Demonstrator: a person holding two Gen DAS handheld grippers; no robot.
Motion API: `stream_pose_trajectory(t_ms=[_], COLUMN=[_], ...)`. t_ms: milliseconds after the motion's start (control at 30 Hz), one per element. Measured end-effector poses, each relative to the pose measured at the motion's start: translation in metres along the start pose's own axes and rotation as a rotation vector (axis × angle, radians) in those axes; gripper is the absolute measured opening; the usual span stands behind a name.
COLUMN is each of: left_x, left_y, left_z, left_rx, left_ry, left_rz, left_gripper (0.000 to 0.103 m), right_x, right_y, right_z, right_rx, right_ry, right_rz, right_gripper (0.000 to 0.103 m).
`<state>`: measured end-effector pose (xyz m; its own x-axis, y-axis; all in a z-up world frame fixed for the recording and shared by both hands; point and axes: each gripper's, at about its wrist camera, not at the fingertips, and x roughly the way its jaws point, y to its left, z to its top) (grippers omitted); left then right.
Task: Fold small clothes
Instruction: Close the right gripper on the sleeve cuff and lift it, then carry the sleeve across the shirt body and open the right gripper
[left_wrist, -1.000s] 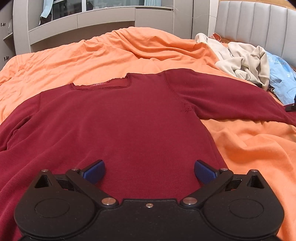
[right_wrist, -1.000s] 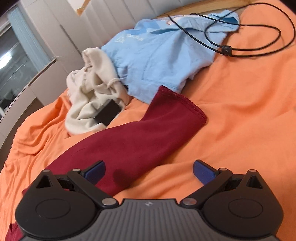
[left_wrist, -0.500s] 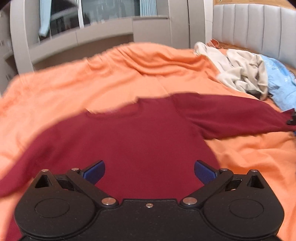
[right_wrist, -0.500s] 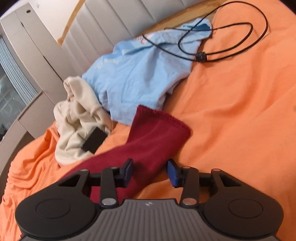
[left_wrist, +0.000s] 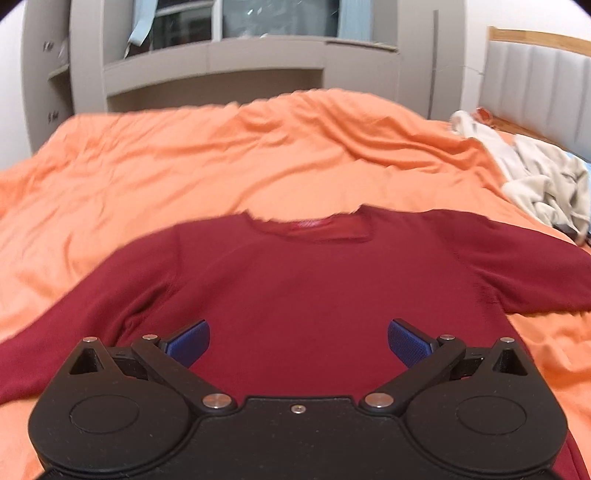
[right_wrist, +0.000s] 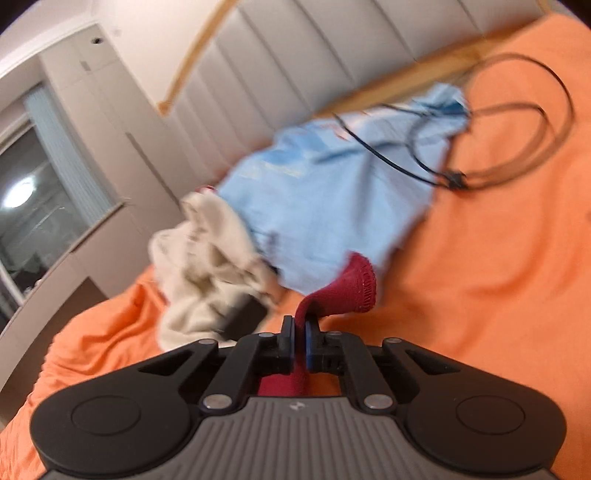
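Observation:
A dark red long-sleeved top (left_wrist: 306, 288) lies flat on the orange bedspread (left_wrist: 258, 155), neckline away from me, sleeves spread to both sides. My left gripper (left_wrist: 298, 341) is open and empty, hovering over the top's lower body. My right gripper (right_wrist: 300, 339) is shut on the red sleeve (right_wrist: 347, 291) near its cuff, which stands lifted above the bed.
A cream garment (right_wrist: 207, 258) and a light blue garment (right_wrist: 332, 195) lie piled by the padded headboard (right_wrist: 332, 48). The cream garment also shows in the left wrist view (left_wrist: 543, 181). A black cable (right_wrist: 517, 122) loops on the bedspread. Grey cabinets (left_wrist: 221, 62) stand behind the bed.
My right gripper closed on the red sleeve near the cuff and lifted it. My left gripper rose and pulled back, staying open over the top's body.

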<state>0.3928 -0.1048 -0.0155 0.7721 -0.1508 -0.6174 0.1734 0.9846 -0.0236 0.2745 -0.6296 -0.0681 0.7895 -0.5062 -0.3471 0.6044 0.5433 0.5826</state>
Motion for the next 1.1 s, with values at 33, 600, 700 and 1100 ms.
stream_pose_trajectory(t_ms=[33, 600, 700, 1100], left_x=[0.002, -0.01, -0.017, -0.028], left_y=[0.005, 0.076, 0.099, 0.148], left_z=[0.0, 0.015, 0.02, 0.026], left_rx=[-0.02, -0.249, -0.315, -0.449], left_ry=[0.01, 0.01, 0.003, -0.033], left_rz=[0.003, 0.115, 0.122, 0.164], left_gripper=[0.103, 0.102, 0.102, 0.102], right_x=[-0.001, -0.055, -0.065, -0.109], right_y=[0.005, 0.242, 0.281, 0.342], right_z=[0.001, -0.066, -0.109, -0.299], right_rx=[-0.008, -0.523, -0.649, -1.296], right_ry=[-0.002, -0.025, 0.028, 0.24], right_rz=[0.01, 0.465, 0.545, 0.666], right_gripper=[0.006, 0.006, 0.006, 0.005])
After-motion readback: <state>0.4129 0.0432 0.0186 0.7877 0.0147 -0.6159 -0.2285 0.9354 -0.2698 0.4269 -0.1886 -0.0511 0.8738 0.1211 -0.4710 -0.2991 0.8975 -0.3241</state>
